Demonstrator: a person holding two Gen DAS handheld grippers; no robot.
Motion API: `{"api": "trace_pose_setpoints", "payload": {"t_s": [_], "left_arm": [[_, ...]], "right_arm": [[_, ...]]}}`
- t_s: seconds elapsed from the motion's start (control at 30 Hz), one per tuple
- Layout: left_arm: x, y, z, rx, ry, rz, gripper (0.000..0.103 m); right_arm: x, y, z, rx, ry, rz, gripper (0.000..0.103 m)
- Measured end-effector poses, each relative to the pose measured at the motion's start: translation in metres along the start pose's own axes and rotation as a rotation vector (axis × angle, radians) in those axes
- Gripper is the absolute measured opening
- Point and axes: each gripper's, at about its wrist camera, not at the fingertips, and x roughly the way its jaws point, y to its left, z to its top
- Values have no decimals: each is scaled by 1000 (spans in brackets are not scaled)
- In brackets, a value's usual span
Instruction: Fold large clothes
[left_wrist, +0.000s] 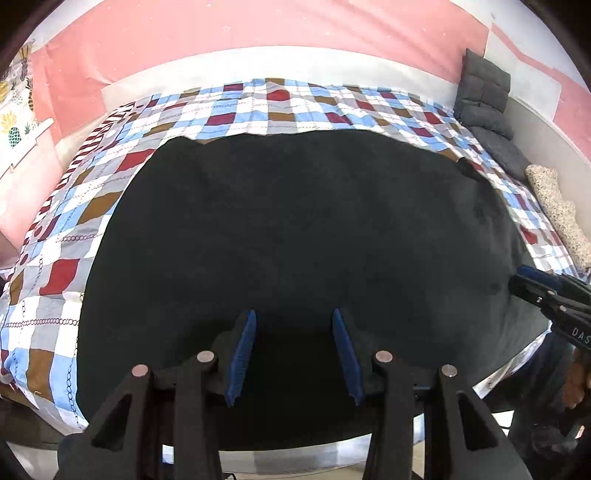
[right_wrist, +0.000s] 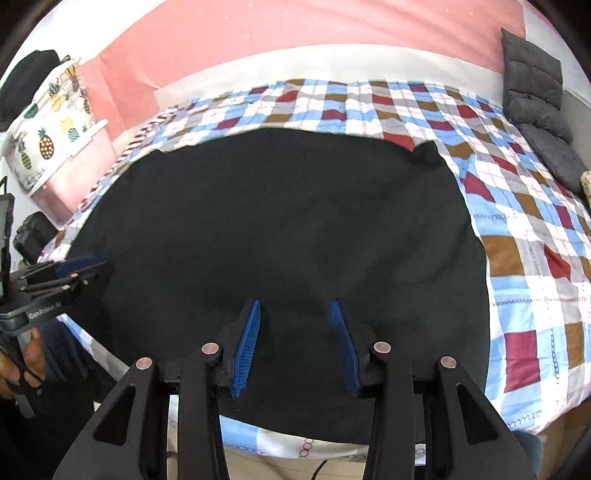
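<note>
A large black garment (left_wrist: 295, 236) lies spread flat on a bed with a checked cover (left_wrist: 74, 206); it also fills the middle of the right wrist view (right_wrist: 273, 229). My left gripper (left_wrist: 294, 317) is open and empty, hovering over the garment's near edge. My right gripper (right_wrist: 295, 308) is open and empty, also over the near edge. The right gripper shows at the right edge of the left wrist view (left_wrist: 532, 284), and the left gripper shows at the left edge of the right wrist view (right_wrist: 77, 266). A small flap of the garment sticks up at its far right corner (right_wrist: 424, 151).
The checked bed cover (right_wrist: 535, 258) extends right of the garment. Grey cushions (right_wrist: 535, 96) and a speckled pillow (left_wrist: 557, 210) lie along the bed's right side. A pink wall (left_wrist: 258, 33) is behind the bed. A pineapple-print bag (right_wrist: 48, 122) hangs at left.
</note>
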Motion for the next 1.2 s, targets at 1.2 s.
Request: {"api": "trace_pose_setpoints", "payload": {"t_s": [1.2], "left_arm": [[15, 119, 25, -221, -16, 128, 48]], "right_arm": [[6, -121, 4, 278, -13, -67, 65]]}}
